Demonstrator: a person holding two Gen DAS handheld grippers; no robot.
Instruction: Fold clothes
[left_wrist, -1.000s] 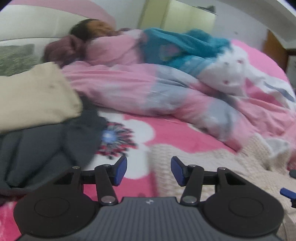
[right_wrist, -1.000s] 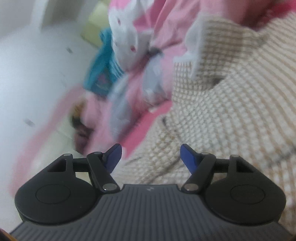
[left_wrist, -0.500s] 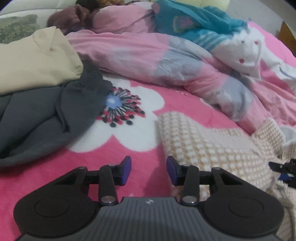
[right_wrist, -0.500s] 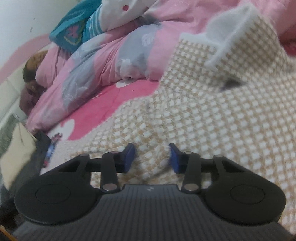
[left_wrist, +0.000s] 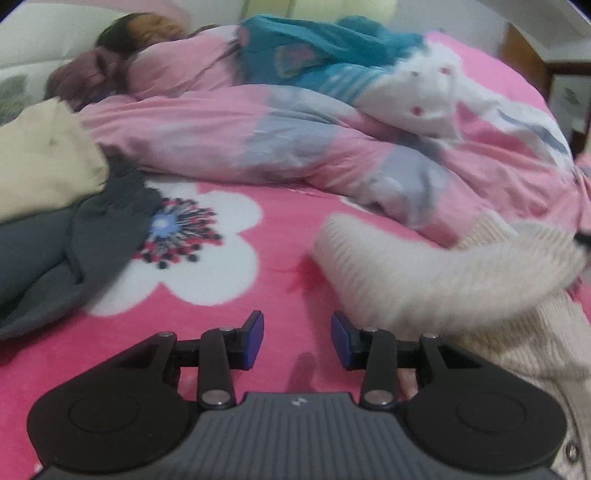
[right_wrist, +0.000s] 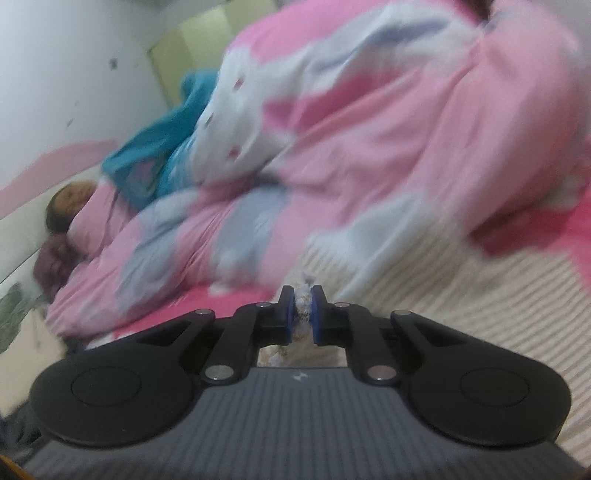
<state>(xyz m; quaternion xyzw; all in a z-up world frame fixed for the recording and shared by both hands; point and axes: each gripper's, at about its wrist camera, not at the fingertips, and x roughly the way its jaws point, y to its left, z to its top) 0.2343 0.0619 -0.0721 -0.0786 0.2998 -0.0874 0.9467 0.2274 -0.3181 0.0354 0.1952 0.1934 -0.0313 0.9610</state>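
Note:
A cream knit sweater (left_wrist: 424, 273) lies on the pink flowered blanket (left_wrist: 280, 236), right of my left gripper (left_wrist: 297, 332). One part of it is raised and blurred in the left wrist view. The left gripper hovers low over the blanket, open, with only blanket between its blue pads. In the right wrist view my right gripper (right_wrist: 303, 306) is closing its jaws on a pinch of the cream knit sweater (right_wrist: 461, 314), which fills the narrow gap between the pads. The rest of the sweater spreads out to the right, below the gripper.
A dark grey garment (left_wrist: 55, 251) and a beige one (left_wrist: 40, 162) are piled at the left. A bunched pink, grey and white duvet (left_wrist: 295, 140) crosses the bed behind, with a teal garment (left_wrist: 332, 55) on it. A person (left_wrist: 140, 33) lies at the far end.
My right gripper's jaws went from wide apart to pinched on the sweater, and it rose. In the left wrist view the sweater's edge lifted off the blanket. The left gripper's jaws narrowed slightly.

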